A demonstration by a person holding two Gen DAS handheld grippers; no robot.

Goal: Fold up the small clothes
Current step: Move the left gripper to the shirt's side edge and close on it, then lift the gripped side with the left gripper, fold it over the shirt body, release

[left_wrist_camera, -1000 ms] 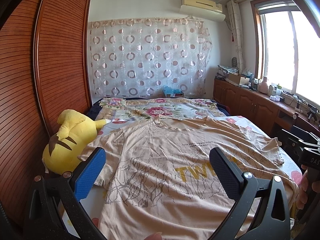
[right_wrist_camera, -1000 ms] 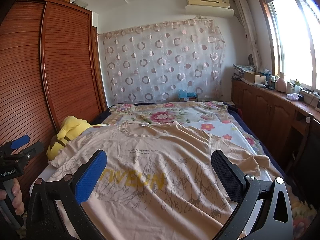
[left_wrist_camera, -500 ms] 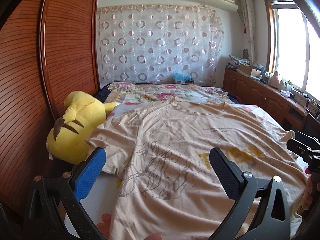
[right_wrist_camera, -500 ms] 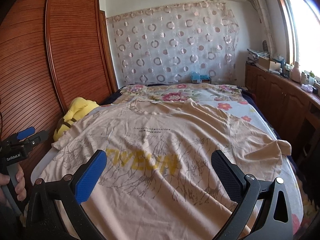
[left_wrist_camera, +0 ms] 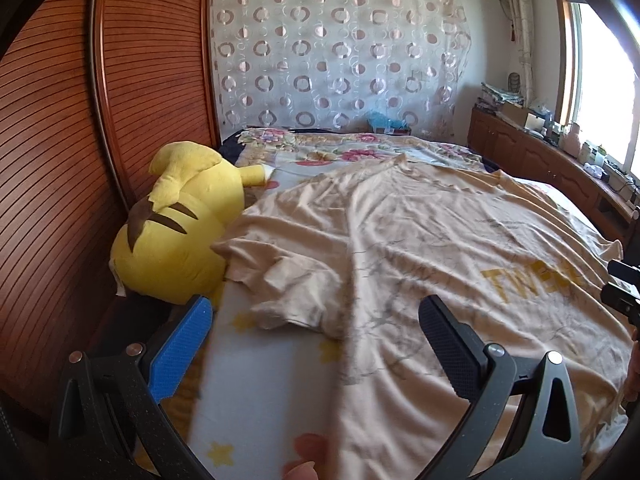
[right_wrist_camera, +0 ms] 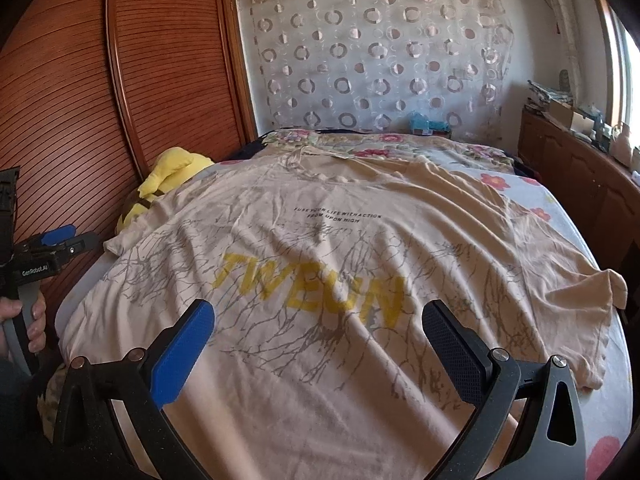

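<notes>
Both the left claw (left_wrist_camera: 316, 332) and right claw (right_wrist_camera: 318, 334) gape wide and empty over the limp, light beige printed cotton T-shirt (right_wrist_camera: 320, 264), likely best pinched at sleeve (left_wrist_camera: 276, 280) and hem edges.

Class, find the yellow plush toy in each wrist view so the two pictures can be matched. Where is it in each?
Left wrist view: the yellow plush toy is large at left of centre, lying between the wardrobe and the T-shirt sleeve.
Right wrist view: the toy is small at upper left, partly hidden behind the T-shirt.
Shared landmark: the circle-patterned curtain.
</notes>
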